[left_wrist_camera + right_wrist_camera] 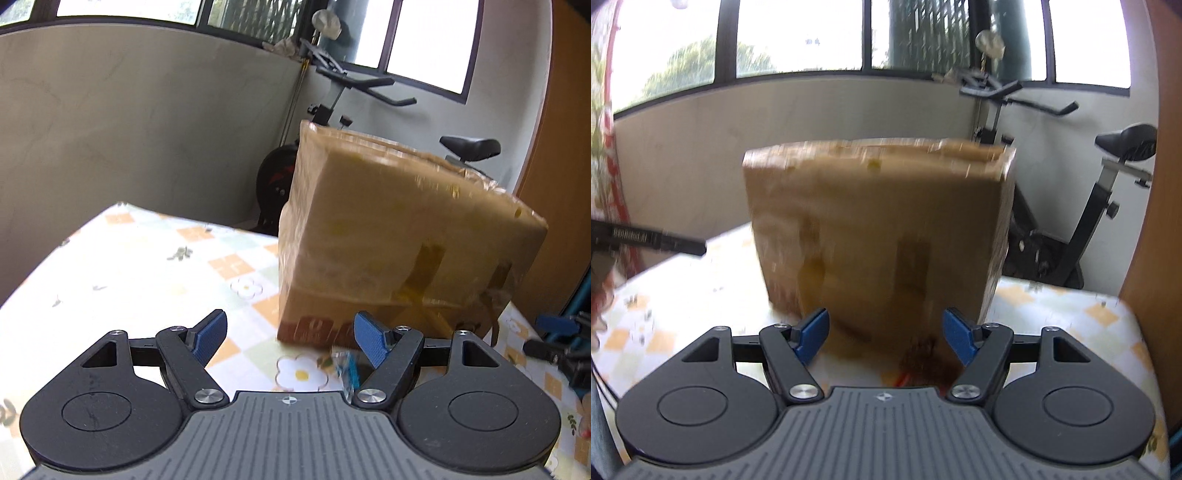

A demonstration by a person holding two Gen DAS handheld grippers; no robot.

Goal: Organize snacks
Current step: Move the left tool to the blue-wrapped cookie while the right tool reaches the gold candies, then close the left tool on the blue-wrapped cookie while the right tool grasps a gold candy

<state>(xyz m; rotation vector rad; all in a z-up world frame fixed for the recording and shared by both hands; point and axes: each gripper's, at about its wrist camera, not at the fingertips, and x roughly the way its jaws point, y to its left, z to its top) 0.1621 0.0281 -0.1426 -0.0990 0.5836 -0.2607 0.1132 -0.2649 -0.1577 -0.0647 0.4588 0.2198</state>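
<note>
Left gripper (290,338), blue pads apart, nothing between them, hovering low over flowered tablecloth (129,266). Just ahead and slightly right, small crinkled snack packet (341,363) lying on cloth, close before box (399,243). Right gripper (884,338), pads likewise apart and empty, aimed at same box (879,229) from another side; dark reddish-brown wrapper (919,356) at box's foot between its fingers. Box tall, taped cardboard, standing on table, top apparently open. Packet probably light, thin, crackly and slippery; best pinched across a flat sealed edge, gently, contents possibly fragile. Box stiff, too wide for one gripper. Hard to make out: both wrappers blurred, print unreadable; packet partly hidden by left finger; box interior unseen. Exercise bike (1089,206) behind, by windows.
</note>
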